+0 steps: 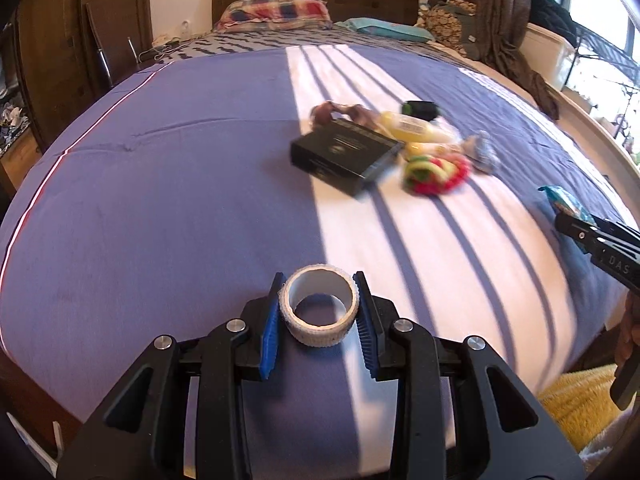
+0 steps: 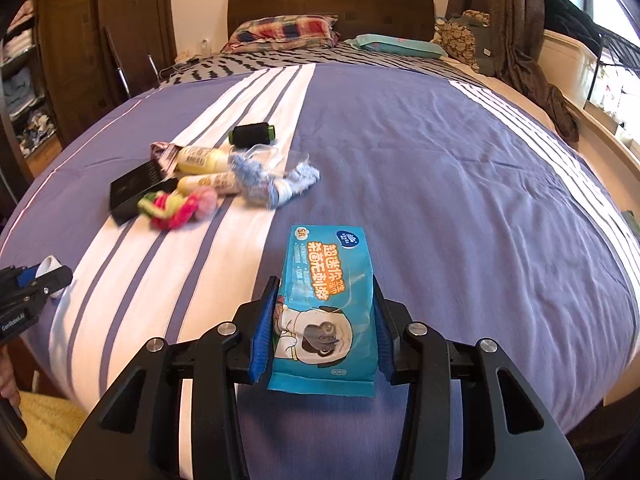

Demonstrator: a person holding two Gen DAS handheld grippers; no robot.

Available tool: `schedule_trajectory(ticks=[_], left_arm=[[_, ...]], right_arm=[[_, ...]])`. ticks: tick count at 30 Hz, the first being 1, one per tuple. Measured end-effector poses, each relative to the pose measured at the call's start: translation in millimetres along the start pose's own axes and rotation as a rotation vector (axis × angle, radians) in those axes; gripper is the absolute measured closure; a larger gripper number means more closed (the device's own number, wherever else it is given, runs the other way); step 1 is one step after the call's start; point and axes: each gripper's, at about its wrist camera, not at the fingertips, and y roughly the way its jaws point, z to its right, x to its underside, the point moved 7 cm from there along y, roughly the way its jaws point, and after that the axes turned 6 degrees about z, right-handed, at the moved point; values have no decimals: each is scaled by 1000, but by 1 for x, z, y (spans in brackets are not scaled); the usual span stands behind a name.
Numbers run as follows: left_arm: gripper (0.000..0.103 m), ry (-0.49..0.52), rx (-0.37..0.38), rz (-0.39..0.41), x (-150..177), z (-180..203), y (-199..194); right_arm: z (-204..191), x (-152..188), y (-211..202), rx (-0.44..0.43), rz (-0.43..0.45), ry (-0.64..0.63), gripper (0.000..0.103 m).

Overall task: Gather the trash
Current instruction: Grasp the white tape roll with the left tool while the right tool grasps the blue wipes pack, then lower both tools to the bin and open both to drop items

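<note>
Left tongs [image 1: 319,298] clamped on a tape roll [image 1: 318,310], blue pads pressing both sides, hole facing up toward the camera. Right tongs [image 2: 325,300] clamped on a wipes pack [image 2: 326,312], long axis running straight out along the fingers, far end sticking past the tips, near end cut off behind nothing but slightly crumpled. Both loads look lifted just off the bed [image 2: 460,168]; contact underneath is hard to judge.

Rest of the trash sits in 1 pile up the bed: black box [image 1: 346,154], 2 yellow tubes [image 2: 202,159], thread spool [image 2: 252,134], pink-green yarn bundle [image 2: 176,205], blue-white wrapper [image 2: 272,182]. Pile lies ahead and right of the left tongs, ahead and left of the right tongs, so roughly between them; the right looks a bit nearer.

No bin or bag visible in either view, so drop-off direction is unknown. Pile is motion-blurred, brownish item behind the box unidentifiable.
</note>
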Motion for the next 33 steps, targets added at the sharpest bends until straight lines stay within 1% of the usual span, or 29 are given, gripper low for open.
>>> schedule_trajectory(ticks=[7,14,19,25,29,33], left_arm=[[71,14,28,41,18,21,-43],[71,32,55,67,37,38,-78],[71,44,69,77,51,48,-95],[71,49,78,67,72,57,-107],[71,51,86,50,88,61,-109],[71,56,88,10,109,65,-101]], right_arm=[[-9,29,-33,-36,0,2,60],[-22,46,-78,-83,50,3,60],[-29,56,-104,-120,74,-4,60],[-33,73,-118,-142,68,-12,60],[-37,91,-119,-159,37,-19,60],[-43,111,-114,-176,-5,-26,60]])
